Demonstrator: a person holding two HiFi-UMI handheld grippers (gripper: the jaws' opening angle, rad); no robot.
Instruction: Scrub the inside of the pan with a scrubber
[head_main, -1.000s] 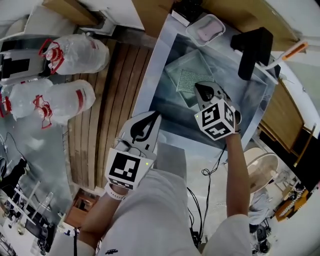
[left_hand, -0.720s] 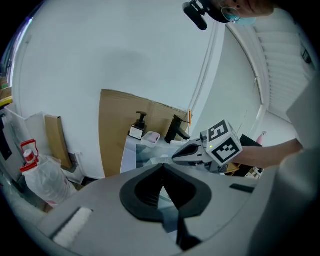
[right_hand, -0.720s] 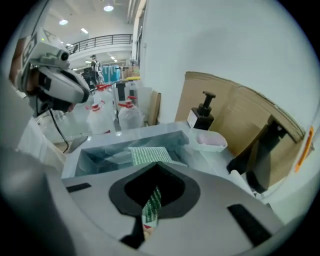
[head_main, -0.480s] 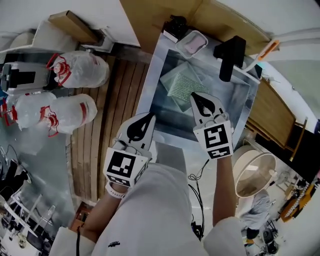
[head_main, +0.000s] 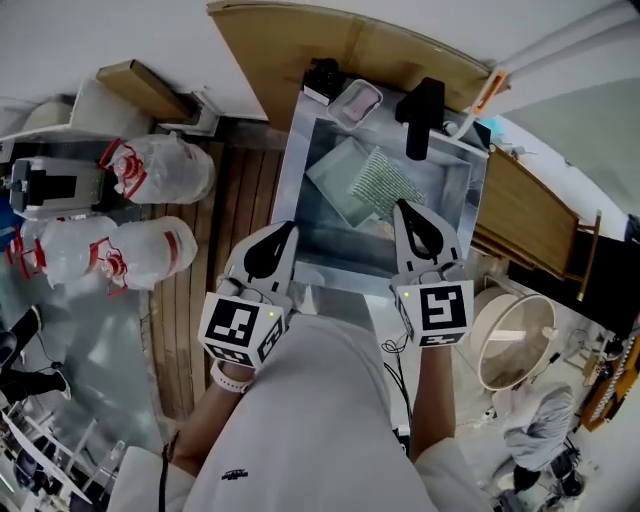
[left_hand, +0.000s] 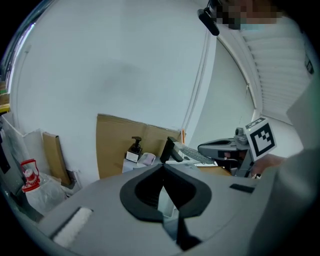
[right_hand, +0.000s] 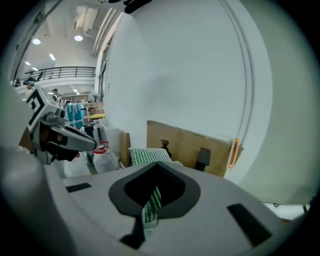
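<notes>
the right gripper (head_main: 402, 210) clamps the green scrubber (head_main: 385, 185), its long axis pointing straight out ahead of the jaws. the pan (head_main: 338, 180) lies ahead, below them. the left gripper (head_main: 288, 232) is pinched closed, empty.

Right claw (head_main: 403, 210) raised, scrubber (head_main: 383, 180) lifted (left claw (head_main: 288, 230) higher too)

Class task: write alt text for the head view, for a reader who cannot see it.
Seen from above, the right tool grips a green scrubber above a pan lying in a steel sink. The left tool hangs beside it, shut and empty.
</notes>
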